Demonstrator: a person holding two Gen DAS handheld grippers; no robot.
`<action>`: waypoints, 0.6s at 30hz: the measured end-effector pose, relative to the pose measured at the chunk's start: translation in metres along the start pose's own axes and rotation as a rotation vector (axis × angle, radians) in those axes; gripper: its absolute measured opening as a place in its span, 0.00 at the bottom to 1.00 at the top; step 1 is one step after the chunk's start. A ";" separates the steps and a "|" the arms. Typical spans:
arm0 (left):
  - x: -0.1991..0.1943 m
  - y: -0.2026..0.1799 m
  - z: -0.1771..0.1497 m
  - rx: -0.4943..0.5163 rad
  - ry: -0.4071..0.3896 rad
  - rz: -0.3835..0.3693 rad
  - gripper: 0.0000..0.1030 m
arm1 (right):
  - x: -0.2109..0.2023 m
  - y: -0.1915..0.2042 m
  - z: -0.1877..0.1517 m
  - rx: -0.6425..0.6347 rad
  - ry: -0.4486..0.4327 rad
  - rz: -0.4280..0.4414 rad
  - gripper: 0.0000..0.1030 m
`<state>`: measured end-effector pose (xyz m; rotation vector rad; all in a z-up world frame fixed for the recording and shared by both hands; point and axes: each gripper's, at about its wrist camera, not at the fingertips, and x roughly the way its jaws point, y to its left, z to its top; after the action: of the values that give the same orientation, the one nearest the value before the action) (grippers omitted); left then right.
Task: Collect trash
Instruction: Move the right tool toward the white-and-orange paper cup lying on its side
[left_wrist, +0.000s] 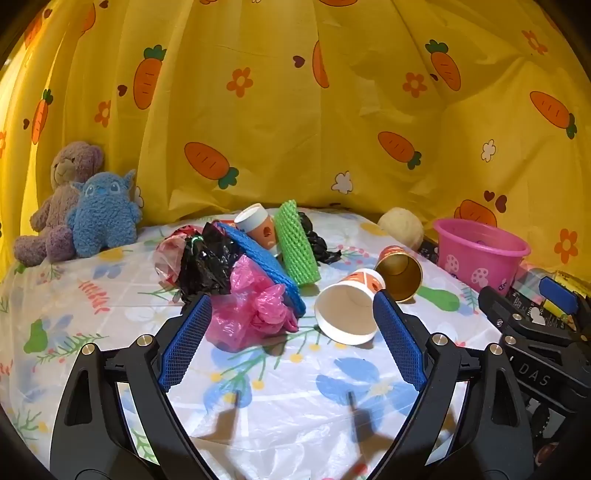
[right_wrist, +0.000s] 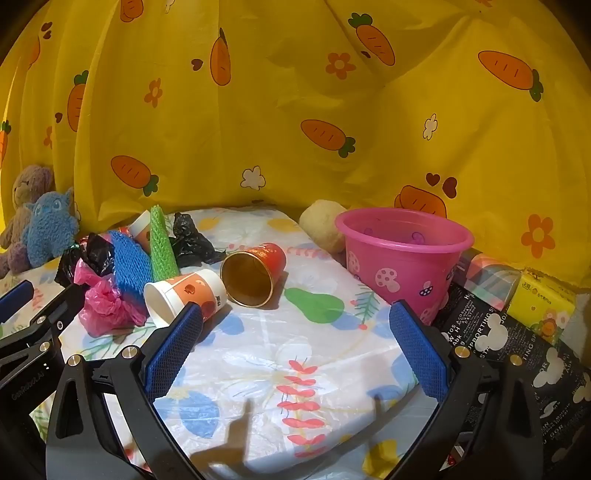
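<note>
Pink bucket (right_wrist: 404, 254) upright | white-orange cup (left_wrist: 349, 308) toppled | both tongs gaping

Floral-clothed table (right_wrist: 314, 369) bears cups (right_wrist: 184, 295), bags (left_wrist: 255, 306), bucket (right_wrist: 402, 258).

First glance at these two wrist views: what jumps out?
The yellow carrot-print curtain fills the whole background. On the floral tablecloth a heap of trash sits at centre-left: pink plastic bag, blue foam net, green foam net, with a white-and-orange paper cup and a red gold-lined cup lying on their sides nearby. A pink mushroom-print bucket stands at right, near the curtain.
</note>
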<state>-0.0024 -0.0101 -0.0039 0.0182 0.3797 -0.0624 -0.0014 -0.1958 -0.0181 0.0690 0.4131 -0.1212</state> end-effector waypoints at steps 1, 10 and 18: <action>-0.001 0.000 0.000 -0.003 -0.006 -0.002 0.85 | -0.001 0.000 0.000 -0.003 -0.002 0.003 0.95; -0.001 0.009 -0.003 -0.008 -0.029 0.014 0.85 | 0.007 0.016 -0.003 -0.038 -0.012 0.040 0.95; 0.005 0.041 -0.005 -0.051 -0.023 0.090 0.85 | 0.019 0.039 -0.009 -0.085 -0.011 0.094 0.91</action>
<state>0.0032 0.0310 -0.0100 -0.0155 0.3566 0.0363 0.0173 -0.1585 -0.0324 0.0045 0.4025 -0.0109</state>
